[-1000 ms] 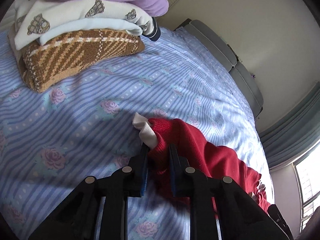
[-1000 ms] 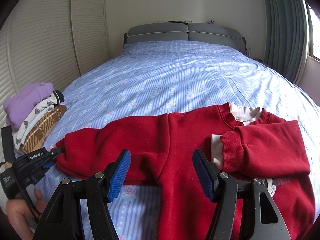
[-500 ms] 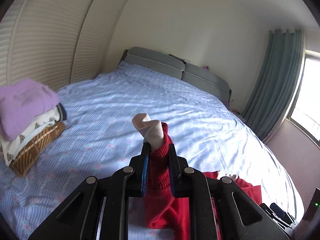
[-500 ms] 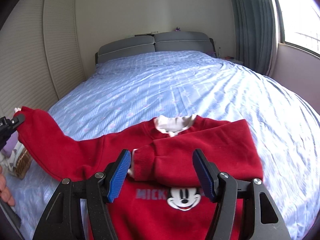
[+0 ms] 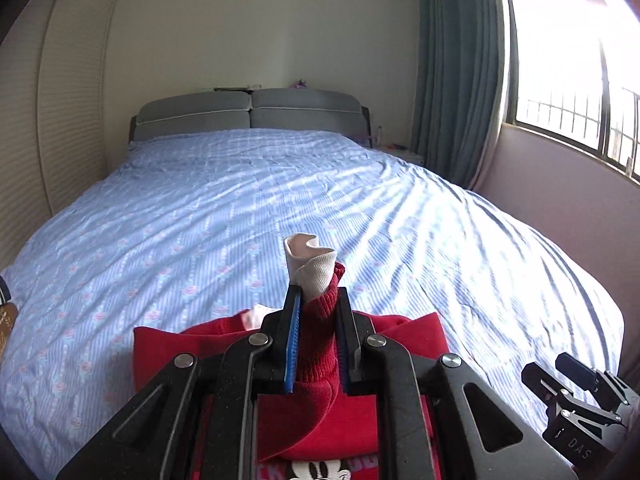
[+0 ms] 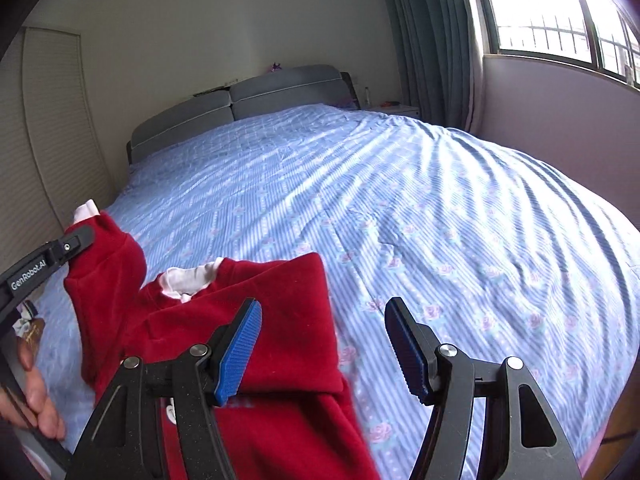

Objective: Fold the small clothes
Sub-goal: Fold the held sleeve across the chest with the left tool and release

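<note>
Step in hand: folding the second sleeve of the red sweatshirt [image 6: 280, 344] inward, over the chest; judged from the cuff lifted above the body of the garment.
Left gripper [image 5: 316, 320]: clenched on the red sleeve cuff [image 5: 318, 320], with the white inner cuff [image 5: 308, 264] sticking out past the tips.
Right gripper [image 6: 324, 344]: released, blue pads well apart, nothing between them; hovers over the right edge of the garment, one pad above the red cloth, the other above the sheet.
Place of the garment: flat on the bed [image 6: 400, 200], near the front edge, collar toward the headboard [image 5: 248, 114]; the other sleeve seems already laid across the chest.
Next move, as a judgement: carry the cuff across and down onto the chest, then let go only when the sleeve lies flat; afterwards probably fold the body in half.
Calls for: low, slow lowering so the sleeve does not twist or bunch; free gripper maybe to press the shoulder.
Around: striped blue sheet with roses, curtain [image 5: 452, 80], window [image 6: 560, 8]; a hand [image 6: 36, 396] on the left tool at the edge of the right view.
In the way: nothing on the sheet near the garment; only wrinkles in the sheet.
Risk: inner white cuff may slip out of the sleeve.
</note>
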Demonstrator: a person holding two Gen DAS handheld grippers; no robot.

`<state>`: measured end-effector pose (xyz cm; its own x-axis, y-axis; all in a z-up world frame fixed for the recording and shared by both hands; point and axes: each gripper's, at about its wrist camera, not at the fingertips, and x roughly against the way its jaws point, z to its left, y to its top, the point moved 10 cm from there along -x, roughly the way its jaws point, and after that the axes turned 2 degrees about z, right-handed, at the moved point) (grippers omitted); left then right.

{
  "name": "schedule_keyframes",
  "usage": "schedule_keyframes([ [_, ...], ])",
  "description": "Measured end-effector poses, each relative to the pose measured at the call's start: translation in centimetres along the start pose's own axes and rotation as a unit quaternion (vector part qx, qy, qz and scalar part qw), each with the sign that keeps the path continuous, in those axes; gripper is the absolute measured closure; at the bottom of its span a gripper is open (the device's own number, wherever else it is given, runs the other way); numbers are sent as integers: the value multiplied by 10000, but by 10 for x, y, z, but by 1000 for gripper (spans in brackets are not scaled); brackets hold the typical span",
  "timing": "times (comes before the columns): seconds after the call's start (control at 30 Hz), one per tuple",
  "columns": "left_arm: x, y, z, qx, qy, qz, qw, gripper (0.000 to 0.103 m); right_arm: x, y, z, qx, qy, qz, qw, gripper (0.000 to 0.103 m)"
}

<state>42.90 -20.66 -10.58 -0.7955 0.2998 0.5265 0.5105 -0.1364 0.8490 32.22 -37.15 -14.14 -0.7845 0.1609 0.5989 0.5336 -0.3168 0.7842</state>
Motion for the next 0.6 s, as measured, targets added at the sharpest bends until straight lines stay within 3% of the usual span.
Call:
schedule_keyframes([
  [0.13,-32,-25,-44,-430,50,280,9987,86,-12,-5,-28,-203,-18,81,9998,39],
  [0.3,-56,-59,-65,-628,40,645,9959,85,-27,-17,-44,-196,-34,222,9996,39],
  [0.33,-56,-62,-67,-659,12,672,9956,80,-30,-21,-45,-206,-24,263,9994,39],
  [0.43,-48,-66,-68,-713,44,645,9954,43,-38,-30,-46,-193,-6,396,9990,39],
  [0.6,-19,-66,-38,-777,235,464,9956,35,-39,-33,-41,-138,33,433,9990,39],
])
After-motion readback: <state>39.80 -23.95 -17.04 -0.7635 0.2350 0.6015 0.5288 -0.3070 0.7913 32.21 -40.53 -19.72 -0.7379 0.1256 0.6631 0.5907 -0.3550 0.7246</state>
